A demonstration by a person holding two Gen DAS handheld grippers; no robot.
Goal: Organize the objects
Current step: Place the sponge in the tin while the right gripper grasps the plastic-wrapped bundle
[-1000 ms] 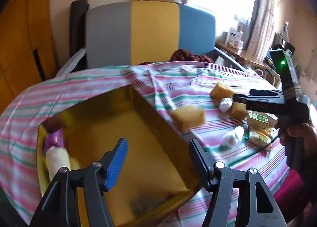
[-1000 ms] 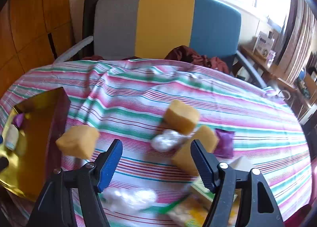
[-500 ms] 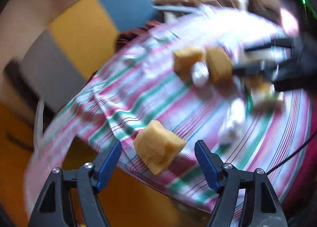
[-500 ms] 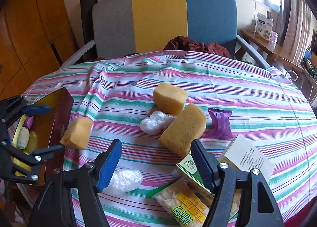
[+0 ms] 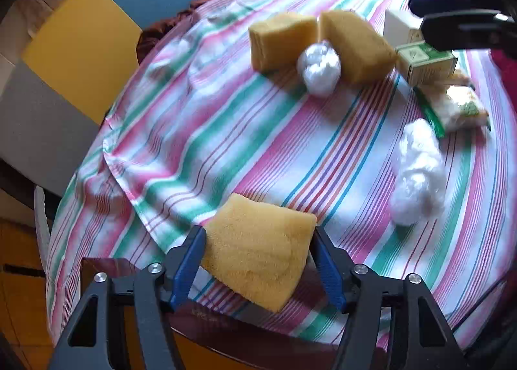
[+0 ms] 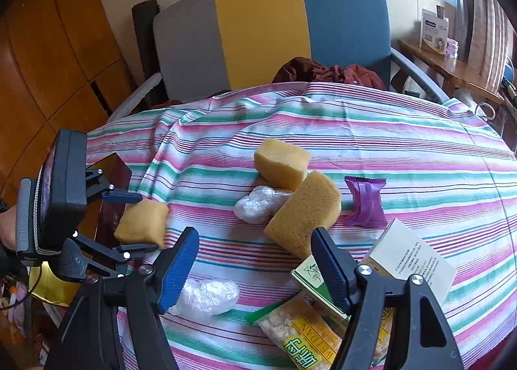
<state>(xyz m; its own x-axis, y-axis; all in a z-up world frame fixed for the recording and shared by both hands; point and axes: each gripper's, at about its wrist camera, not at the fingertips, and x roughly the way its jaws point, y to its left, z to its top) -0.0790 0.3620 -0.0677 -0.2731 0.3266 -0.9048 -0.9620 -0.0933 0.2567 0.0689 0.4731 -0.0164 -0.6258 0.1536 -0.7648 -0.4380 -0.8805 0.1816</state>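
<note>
Sponges (image 6: 302, 213): 3; plastic wads (image 6: 205, 297): 2; left gripper (image 5: 258, 261) closing around 1 sponge (image 5: 258, 252); right gripper (image 6: 253, 268) apart, empty.

On the table (image 6: 404, 143), two sponges (image 6: 280, 163) lean together with a plastic wad (image 6: 258, 203) before them; a wrapped snack (image 6: 366, 200) lies to their right, boxes (image 6: 410, 265) nearer, and a chair (image 6: 268, 33) stands behind.

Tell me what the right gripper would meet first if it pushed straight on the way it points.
Probably the tilted yellow sponge block, which lies dead ahead of the open right gripper. Only bare striped tablecloth lies before it, though depth is hard to judge.
</note>
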